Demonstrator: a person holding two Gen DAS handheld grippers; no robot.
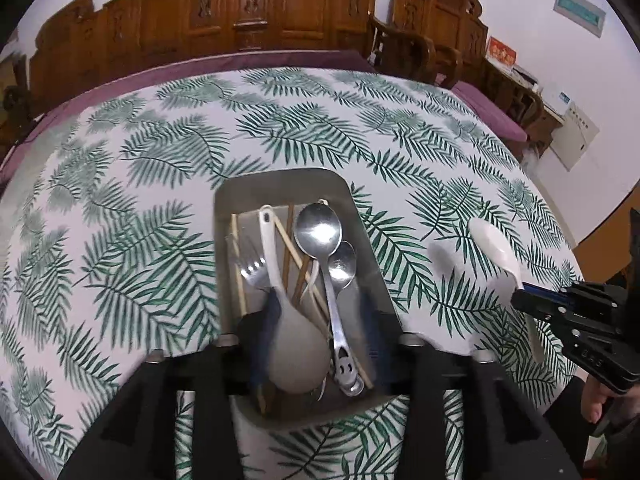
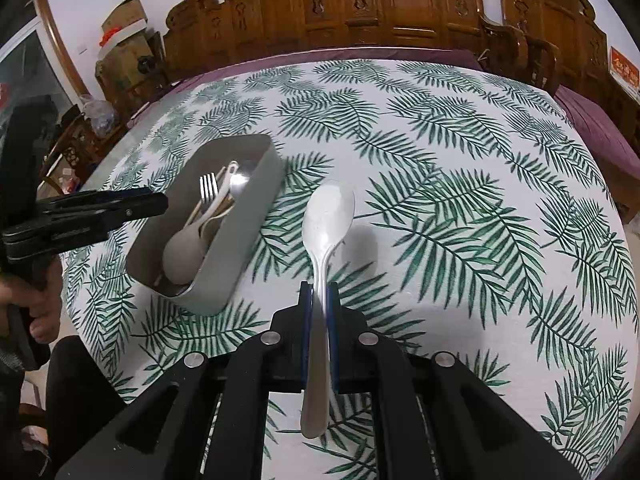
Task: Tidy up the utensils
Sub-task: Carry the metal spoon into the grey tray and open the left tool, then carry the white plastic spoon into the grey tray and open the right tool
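Note:
A grey utensil tray [image 1: 362, 216] [image 2: 248, 216] lies on the leaf-print table. It holds two metal spoons [image 1: 318, 230], a fork [image 1: 252, 268] [image 2: 207, 189], a grey ladle-like spoon [image 1: 296, 348] [image 2: 182, 254], a white spoon and chopsticks [image 1: 239, 268]. My left gripper [image 1: 316, 312] hangs open over the tray's near end, with nothing between its blue pads. My right gripper [image 2: 319, 292] [image 1: 524, 292] is shut on the handle of a large metal spoon [image 2: 326, 220] [image 1: 496, 250], held above the cloth to the right of the tray.
The round table [image 2: 460, 160] has a purple under-cloth edge [image 2: 600, 128]. Carved wooden chairs [image 2: 360, 4] stand along the far side. Cardboard boxes [image 2: 124, 40] sit at the far left.

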